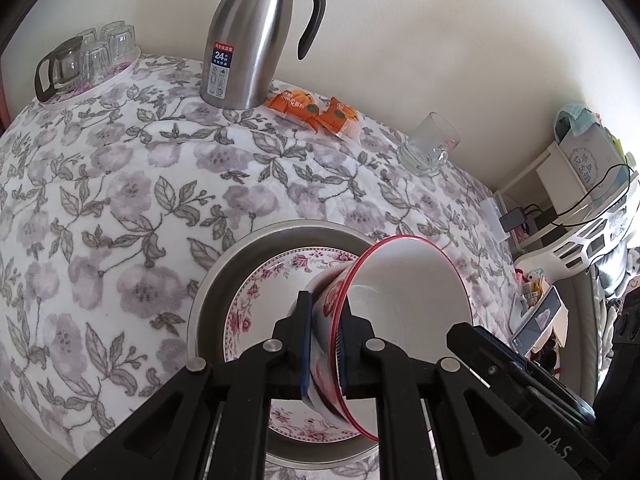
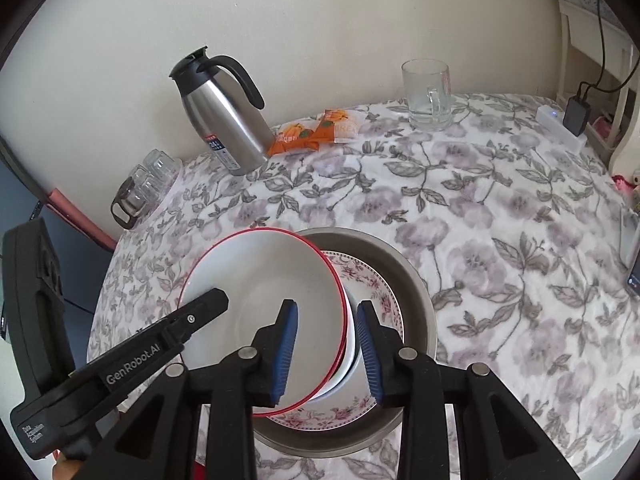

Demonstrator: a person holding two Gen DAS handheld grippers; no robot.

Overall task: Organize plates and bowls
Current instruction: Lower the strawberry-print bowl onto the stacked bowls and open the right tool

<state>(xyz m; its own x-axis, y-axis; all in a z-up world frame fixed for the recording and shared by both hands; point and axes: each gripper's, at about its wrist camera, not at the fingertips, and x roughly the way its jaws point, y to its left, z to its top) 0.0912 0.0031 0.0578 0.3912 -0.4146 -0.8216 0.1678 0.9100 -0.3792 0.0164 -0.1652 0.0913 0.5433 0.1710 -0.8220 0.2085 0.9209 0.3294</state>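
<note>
Seen from the left wrist, the left tool is clamped on the wall of a white bowl with a red rim, holding it tilted at lower centre of the frame, over a white plate with a pink floral border. That plate lies inside a round grey metal pan on a desk covered with a grey-and-lilac floral cloth. At upper left a tray of upturned clear glasses sits by the wall; right of it stand a stainless steel thermal jug with a black handle, two orange snack packets and, further right, a clear glass mug.

From the right wrist, the left tool enters from the lower left. At lower centre the right tool straddles the near edge of the bowl, one blue pad inside and one outside; its jaws stand apart, and no pad visibly presses the rim. The floral plate and metal pan show to the bowl's right.
</note>
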